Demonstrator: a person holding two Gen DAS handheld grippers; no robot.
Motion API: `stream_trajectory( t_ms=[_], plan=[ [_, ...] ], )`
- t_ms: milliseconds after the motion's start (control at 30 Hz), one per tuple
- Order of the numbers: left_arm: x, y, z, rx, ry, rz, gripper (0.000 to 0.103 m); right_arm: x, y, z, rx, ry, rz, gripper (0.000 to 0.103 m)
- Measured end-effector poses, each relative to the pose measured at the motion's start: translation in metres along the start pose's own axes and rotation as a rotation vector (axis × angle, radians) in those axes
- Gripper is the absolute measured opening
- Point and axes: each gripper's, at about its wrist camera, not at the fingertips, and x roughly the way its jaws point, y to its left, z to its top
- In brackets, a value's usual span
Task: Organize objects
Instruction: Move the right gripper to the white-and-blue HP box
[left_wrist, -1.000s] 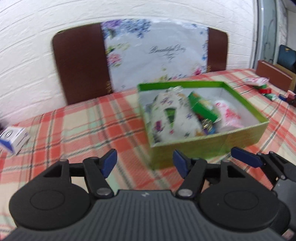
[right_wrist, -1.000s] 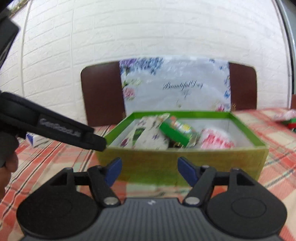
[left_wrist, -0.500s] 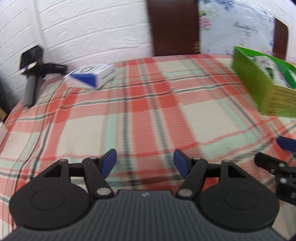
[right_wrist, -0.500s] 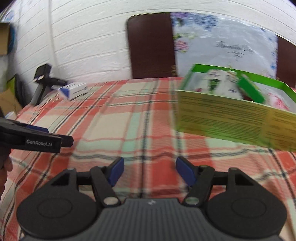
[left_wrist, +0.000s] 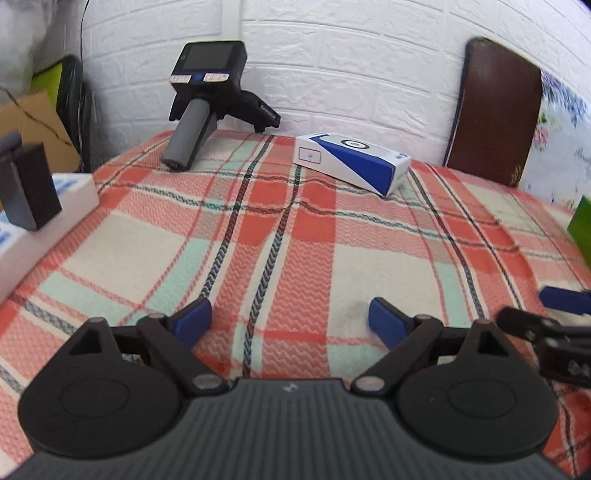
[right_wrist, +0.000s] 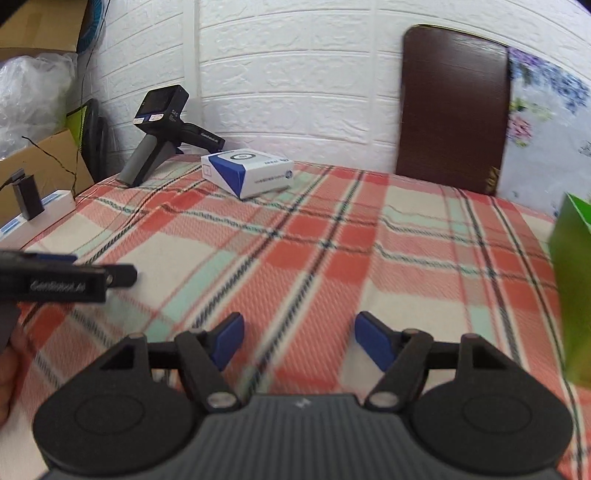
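Note:
A white and blue carton (left_wrist: 354, 162) lies flat on the plaid cloth near the far wall, also in the right wrist view (right_wrist: 247, 170). My left gripper (left_wrist: 290, 321) hovers over bare cloth well short of it. Its jaws are opening wide and nothing is between them. My right gripper (right_wrist: 301, 338) is open and empty, also over bare cloth. Each gripper shows in the other's view: the right gripper (left_wrist: 561, 299) at the right edge, the left gripper (right_wrist: 74, 277) at the left edge. Only a corner of the green box (right_wrist: 572, 277) shows at the right.
A black hand-held device with a grey handle (left_wrist: 207, 99) lies at the table's far left corner. A white power strip with a black plug (left_wrist: 44, 206) sits off the left edge. A brown chair back (right_wrist: 454, 107) stands against the white brick wall. A hand (right_wrist: 9, 369) shows at lower left.
Both views have swung left, away from the filled green box to the table's left end, so the white and blue carton looms nearer. The left jaws have spread wider.

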Motion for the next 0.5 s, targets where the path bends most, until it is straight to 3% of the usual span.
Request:
stream_trajectory(
  t_ms=[200, 233, 267, 333, 500],
  plan=[
    [0.001, 0.003, -0.002, -0.029, -0.008, -0.021, 0.095, 0.045, 0.003, 0.036, -0.016, -0.011, 0.064, 0.074],
    [0.002, 0.004, -0.002, -0.032, -0.009, -0.023, 0.095, 0.051, 0.004, 0.041, -0.025, -0.018, 0.081, 0.08],
    [0.001, 0.004, -0.003, -0.033, -0.009, -0.024, 0.095, 0.057, 0.004, 0.047, -0.035, -0.027, 0.103, 0.093],
    [0.003, 0.006, -0.002, -0.039, -0.011, -0.029, 0.095, 0.068, 0.006, 0.06, -0.067, -0.049, 0.148, 0.103],
    [0.0, 0.014, -0.002, -0.09, -0.032, -0.065, 0.095, 0.103, 0.015, 0.09, -0.195, -0.109, 0.156, 0.103]
  ],
)
